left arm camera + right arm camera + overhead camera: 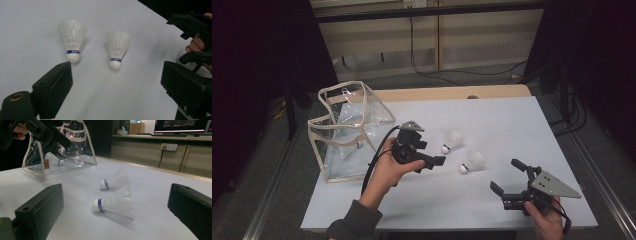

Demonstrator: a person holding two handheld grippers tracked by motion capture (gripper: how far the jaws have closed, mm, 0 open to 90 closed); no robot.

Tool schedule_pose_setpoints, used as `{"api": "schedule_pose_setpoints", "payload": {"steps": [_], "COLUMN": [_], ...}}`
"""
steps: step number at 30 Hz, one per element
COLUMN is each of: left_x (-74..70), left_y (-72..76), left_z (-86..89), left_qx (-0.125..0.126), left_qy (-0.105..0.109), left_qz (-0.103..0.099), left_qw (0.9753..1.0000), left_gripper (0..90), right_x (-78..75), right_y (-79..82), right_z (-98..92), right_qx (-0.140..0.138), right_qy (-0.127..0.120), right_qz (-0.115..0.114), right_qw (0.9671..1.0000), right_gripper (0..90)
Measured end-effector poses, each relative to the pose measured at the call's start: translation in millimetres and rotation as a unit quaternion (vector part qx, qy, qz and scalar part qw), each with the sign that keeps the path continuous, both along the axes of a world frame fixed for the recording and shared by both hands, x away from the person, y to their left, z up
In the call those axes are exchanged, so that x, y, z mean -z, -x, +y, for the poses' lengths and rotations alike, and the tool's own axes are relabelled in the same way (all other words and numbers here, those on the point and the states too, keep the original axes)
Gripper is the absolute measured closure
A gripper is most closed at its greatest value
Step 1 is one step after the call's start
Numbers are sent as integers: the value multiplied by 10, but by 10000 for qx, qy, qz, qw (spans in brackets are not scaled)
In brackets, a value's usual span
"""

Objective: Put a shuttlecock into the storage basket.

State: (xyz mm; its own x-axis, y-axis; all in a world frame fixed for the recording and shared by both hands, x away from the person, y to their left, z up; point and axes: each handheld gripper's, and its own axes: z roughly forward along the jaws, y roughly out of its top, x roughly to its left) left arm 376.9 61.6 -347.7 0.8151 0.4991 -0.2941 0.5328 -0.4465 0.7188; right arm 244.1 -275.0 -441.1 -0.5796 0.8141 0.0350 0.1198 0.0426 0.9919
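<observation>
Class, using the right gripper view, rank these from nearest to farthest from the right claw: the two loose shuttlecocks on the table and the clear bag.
1. The nearer shuttlecock, lying on its side just ahead of the right claw.
2. The farther shuttlecock, lying just behind the first.
3. The clear bag, far back at upper left, with another shuttlecock inside.

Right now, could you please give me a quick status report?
Both claws open, empty: left, right. Two shuttlecocks loose on table; one inside clear bag. Nothing blocking.
</observation>
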Motion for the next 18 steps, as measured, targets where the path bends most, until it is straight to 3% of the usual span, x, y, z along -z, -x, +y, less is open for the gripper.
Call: {"api": "schedule_pose_setpoints", "payload": {"steps": [18], "left_x": [115], "left_y": [31], "left_z": [-120], "left_qx": [130], "left_qy": [-80], "left_qz": [-27], "left_qw": [9999], "left_gripper": [102], "right_x": [-1], "right_y": [-10], "right_z": [-1], "right_qx": [-10], "right_qy": [26], "right_qz": [4], "right_qw": [10000], "right_gripper": [4]}}
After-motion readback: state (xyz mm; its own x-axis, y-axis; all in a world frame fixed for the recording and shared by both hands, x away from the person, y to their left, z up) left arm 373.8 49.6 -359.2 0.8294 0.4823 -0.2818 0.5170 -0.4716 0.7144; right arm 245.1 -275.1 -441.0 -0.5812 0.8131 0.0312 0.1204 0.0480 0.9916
